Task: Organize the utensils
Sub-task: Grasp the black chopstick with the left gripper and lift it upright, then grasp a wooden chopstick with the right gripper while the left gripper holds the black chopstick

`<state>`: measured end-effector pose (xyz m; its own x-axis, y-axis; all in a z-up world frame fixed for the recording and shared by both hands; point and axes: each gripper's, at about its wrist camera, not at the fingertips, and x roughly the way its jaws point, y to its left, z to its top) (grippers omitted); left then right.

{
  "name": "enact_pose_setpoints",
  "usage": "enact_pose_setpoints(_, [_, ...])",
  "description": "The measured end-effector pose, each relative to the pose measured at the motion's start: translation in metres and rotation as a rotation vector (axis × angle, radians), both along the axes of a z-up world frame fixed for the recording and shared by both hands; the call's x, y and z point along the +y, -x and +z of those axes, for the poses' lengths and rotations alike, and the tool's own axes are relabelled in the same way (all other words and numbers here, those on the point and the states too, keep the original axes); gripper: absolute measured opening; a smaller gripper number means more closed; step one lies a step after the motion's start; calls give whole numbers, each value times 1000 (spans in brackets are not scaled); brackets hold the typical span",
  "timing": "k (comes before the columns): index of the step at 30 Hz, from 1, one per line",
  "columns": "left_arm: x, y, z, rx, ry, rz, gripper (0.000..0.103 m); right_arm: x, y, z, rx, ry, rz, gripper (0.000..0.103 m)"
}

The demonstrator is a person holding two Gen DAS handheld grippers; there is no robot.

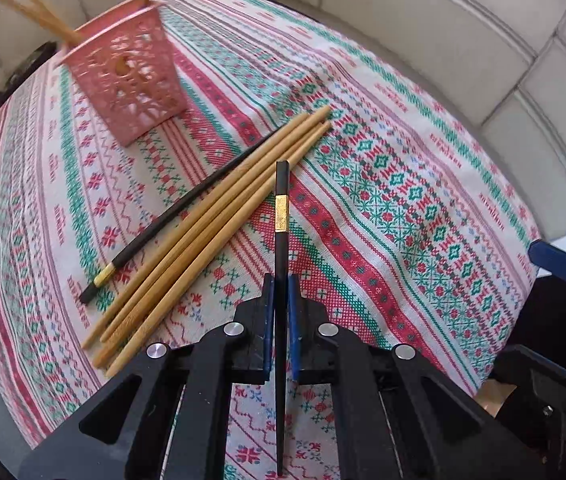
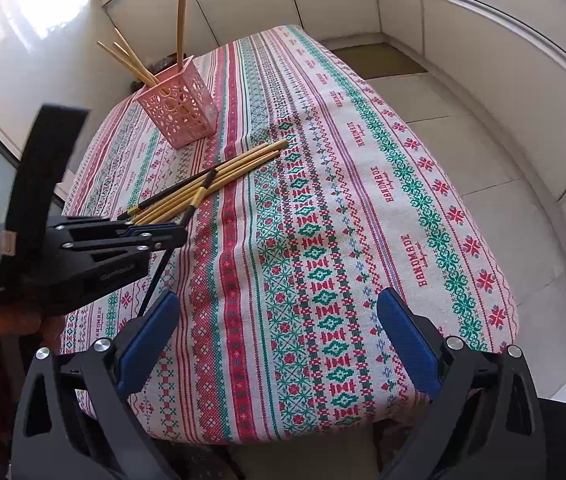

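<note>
Your left hand-held gripper (image 1: pixel 281 296) clamps a black chopstick (image 1: pixel 281 216). Your right hand-held gripper (image 2: pixel 279 340) hangs released over the worktop (image 2: pixel 403 208).

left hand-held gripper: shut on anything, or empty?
Shut on the black chopstick. The left hand-held gripper has both blue pads pressed against the stick's sides; the right wrist view shows it lifted off the tablecloth.

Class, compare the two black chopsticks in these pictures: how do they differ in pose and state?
The black chopstick in the left gripper is clamped between its blue pads, lifted off the cloth; the other black chopstick lies flat on the tablecloth. The held black chopstick stands apart from the pile; the lying one rests beside the bamboo chopsticks. Both are black with a gold band.
</note>
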<state>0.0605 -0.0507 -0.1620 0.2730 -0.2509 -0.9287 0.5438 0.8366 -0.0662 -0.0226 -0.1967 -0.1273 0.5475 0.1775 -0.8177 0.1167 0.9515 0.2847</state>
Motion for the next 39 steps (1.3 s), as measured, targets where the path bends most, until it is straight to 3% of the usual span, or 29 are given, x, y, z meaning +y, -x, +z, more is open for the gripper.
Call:
enact_pose_setpoints(6, [62, 27, 50, -110, 241, 133, 5, 7, -25, 19, -29, 47, -10, 96])
enact_pose_setpoints(10, [98, 37, 87, -242, 392, 224, 5, 2, -60, 26, -45, -21, -63, 96])
enact_pose_setpoints(13, [113, 40, 104, -311, 456, 257, 5, -3, -98, 13, 45, -105, -99, 92])
enact_pose_setpoints(17, [120, 42, 114, -351, 485, 264, 6, -1, -141, -18, 212, -130, -140, 37])
enact_pose_setpoints(20, [128, 46, 123, -373, 514, 260, 6, 7, -152, -37, 280, -137, -162, 36])
enact_pose_setpoints(28, [137, 47, 130, -378, 569, 257, 6, 34, -174, -44, 302, -12, -179, 36])
enact_pose_setpoints(33, [146, 50, 135, -396, 585, 270, 6, 46, -166, -43, 347, 75, -72, 35])
enact_pose_setpoints(35, [150, 52, 137, -404, 589, 278, 6, 38, -160, -45, 413, 61, -74, 37])
enact_pose_setpoints(39, [152, 53, 140, -411, 607, 279, 6, 22, -154, -46, 431, -15, -119, 43])
